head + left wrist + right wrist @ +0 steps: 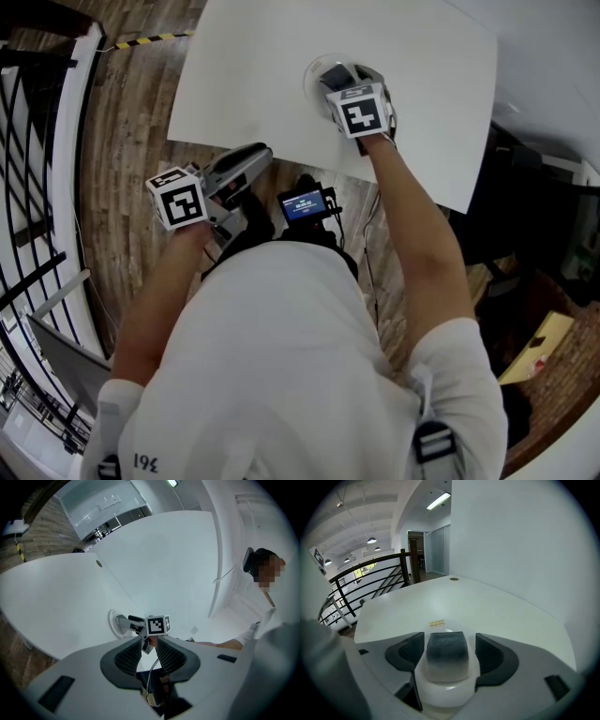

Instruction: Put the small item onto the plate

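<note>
The small item (447,651), a block with a dark grey top fading to white, rests on the white plate (445,698) between the fingers of my right gripper (450,638). Those fingers are open, with a narrow gap on each side of the block. From the head view the right gripper (341,81) hangs over the plate (314,73) near the front of the white table (253,84), and the item (335,75) shows dark inside it. My left gripper (261,156) stays off the table beside my body, shut and empty. Its own view looks past the left gripper (149,644) to the plate (113,623).
The table's near edge (281,159) runs just in front of my body. A dark device with a lit screen (305,204) hangs at my chest. A black railing (28,187) stands left over the wooden floor. Another person (265,571) is off to the right.
</note>
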`<state>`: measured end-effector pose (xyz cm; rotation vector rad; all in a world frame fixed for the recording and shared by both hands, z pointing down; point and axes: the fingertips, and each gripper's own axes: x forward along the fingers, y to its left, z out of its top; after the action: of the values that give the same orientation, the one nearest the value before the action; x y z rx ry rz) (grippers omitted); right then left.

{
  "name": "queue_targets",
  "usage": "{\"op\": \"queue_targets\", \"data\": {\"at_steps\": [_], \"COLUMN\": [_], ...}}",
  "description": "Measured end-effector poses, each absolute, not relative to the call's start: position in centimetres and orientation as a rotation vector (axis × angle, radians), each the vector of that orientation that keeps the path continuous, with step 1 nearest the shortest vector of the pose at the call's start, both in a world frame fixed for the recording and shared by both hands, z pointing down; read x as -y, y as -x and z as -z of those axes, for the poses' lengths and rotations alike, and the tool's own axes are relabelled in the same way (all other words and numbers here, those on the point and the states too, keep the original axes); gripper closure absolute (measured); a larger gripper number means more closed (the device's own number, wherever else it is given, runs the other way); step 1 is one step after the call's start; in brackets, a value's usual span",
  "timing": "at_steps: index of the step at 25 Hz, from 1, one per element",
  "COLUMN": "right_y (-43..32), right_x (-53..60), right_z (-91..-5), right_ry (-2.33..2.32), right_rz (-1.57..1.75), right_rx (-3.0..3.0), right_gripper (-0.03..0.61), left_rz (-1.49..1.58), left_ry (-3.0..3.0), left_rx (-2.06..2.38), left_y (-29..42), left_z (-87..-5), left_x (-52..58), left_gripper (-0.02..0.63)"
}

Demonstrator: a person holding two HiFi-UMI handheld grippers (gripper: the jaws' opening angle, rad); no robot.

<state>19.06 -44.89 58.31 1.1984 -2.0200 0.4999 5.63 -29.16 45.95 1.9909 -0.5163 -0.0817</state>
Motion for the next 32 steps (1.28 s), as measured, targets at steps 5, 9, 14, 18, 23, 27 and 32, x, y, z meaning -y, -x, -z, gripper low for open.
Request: {"op": "queue_targets", "data": {"at_steps": [5, 9, 14, 18, 23, 27, 32], "right_y": [-19.2, -19.4, -19.3, -19.2, -19.4, -19.3, -19.0], "right_x": [44.4, 44.0, 43.3, 42.3, 41.5, 41.0, 40.1], "right_z": [-57.4, -56.7, -55.4, -53.9, -52.9, -51.5, -49.2], "right_ry": [-1.211, -1.231, -1.247, -1.267, -1.296, -1.334, -1.381], "right_rz": [-0.480, -0.476, -0.479, -0.490, -0.482, -0.480, -0.485], "right_rx": [2.030, 2.034, 2.056, 2.084, 2.091, 2.112, 2.151], "right_gripper": [0.244, 0.244, 0.244, 0.244, 0.244, 0.244, 0.245], "left_rz": [0.079, 0.084, 0.093, 0.114, 0.154, 0.176, 0.230], "left_ry": [-2.002, -2.008, -2.017, -2.026, -2.045, -2.085, -2.114], "left_rx": [0.504, 0.495, 0.487, 0.485, 0.460, 0.417, 0.396], "left_y": [-5.8, -5.7, -5.5, -5.1, -4.7, -4.4, -4.0], "left_z": [-45.6, -45.3, -44.8, -44.0, -42.8, -41.2, -39.2], "left_x": [28.9, 28.5, 28.3, 28.0, 27.8, 27.5, 27.4], "left_gripper": [0.511, 0.511, 0.511, 0.511, 0.511, 0.511, 0.511]}}
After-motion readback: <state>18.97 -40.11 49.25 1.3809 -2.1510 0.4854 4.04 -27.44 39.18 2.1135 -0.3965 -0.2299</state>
